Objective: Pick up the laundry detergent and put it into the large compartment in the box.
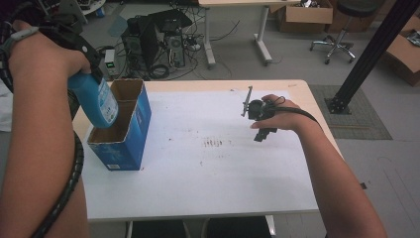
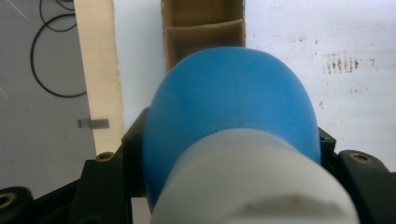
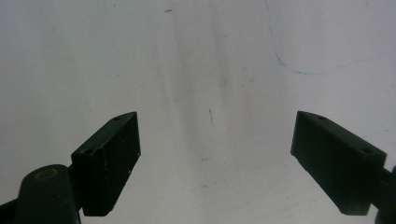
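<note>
- Right now we hold the blue bottle (image 1: 96, 99) in our left gripper (image 1: 84, 59), whose jaws are clamped on either side of its shoulder just below the white cap (image 2: 252, 186).
- We carry the bottle above the near compartment of the blue cardboard box (image 1: 121, 144), which stands open-topped at the left edge of the tabletop (image 1: 208, 173); the bottle's base looks to be at or just inside the box's rim, tilted a little, but we cannot tell whether it touches the cardboard.
- From the left gripper view we look down past the bottle at the box's inner divider (image 2: 205, 25), so the box has at least two cells.
- Our right gripper (image 1: 261, 124) hovers over the bare white tabletop well apart from the box, with its jaws spread wide and nothing between them.
- We judge the step in hand to be lowering the bottle into the box.
- Next we should straighten the bottle, keep it clear of the divider and the walls, sink it to the bottom, and only then loosen our hold.
- If the box shifts, our free right gripper could steady it.
</note>
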The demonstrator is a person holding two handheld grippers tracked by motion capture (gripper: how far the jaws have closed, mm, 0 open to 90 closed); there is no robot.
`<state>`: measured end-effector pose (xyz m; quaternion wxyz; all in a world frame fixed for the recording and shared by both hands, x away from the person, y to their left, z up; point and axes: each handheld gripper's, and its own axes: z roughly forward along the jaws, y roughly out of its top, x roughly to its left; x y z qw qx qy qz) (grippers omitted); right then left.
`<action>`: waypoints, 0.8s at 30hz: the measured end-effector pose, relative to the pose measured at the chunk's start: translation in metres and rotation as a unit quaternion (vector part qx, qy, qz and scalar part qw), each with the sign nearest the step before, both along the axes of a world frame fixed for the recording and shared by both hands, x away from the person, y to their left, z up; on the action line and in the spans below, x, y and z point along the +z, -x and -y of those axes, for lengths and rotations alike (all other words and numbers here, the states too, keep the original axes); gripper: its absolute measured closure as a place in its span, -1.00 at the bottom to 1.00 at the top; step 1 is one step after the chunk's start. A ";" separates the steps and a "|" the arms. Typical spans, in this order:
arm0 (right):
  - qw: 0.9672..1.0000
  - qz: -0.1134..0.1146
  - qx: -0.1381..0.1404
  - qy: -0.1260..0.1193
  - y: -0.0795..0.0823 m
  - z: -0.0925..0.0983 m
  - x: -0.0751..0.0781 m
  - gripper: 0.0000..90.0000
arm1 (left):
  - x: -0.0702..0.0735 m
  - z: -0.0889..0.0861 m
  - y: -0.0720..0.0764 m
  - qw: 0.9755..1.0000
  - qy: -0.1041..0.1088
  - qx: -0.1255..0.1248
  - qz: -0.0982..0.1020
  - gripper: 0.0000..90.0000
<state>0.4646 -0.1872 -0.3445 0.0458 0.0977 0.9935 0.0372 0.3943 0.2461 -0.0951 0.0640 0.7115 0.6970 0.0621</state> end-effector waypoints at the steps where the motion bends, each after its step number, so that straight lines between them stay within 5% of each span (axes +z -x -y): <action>1: 1.000 0.000 -0.001 -0.001 0.000 0.000 0.000 -0.65 | -0.002 0.000 -0.002 1.000 -0.001 -0.002 -0.001 -0.13; 11: 1.000 0.000 -0.004 0.001 -0.001 0.003 0.002 -0.65 | -0.033 -0.005 -0.013 1.000 0.001 -0.008 -0.012 -0.13; 24: 1.000 0.001 -0.004 0.005 0.001 0.001 0.001 -0.65 | -0.091 -0.012 -0.024 0.999 0.004 -0.020 -0.040 -0.13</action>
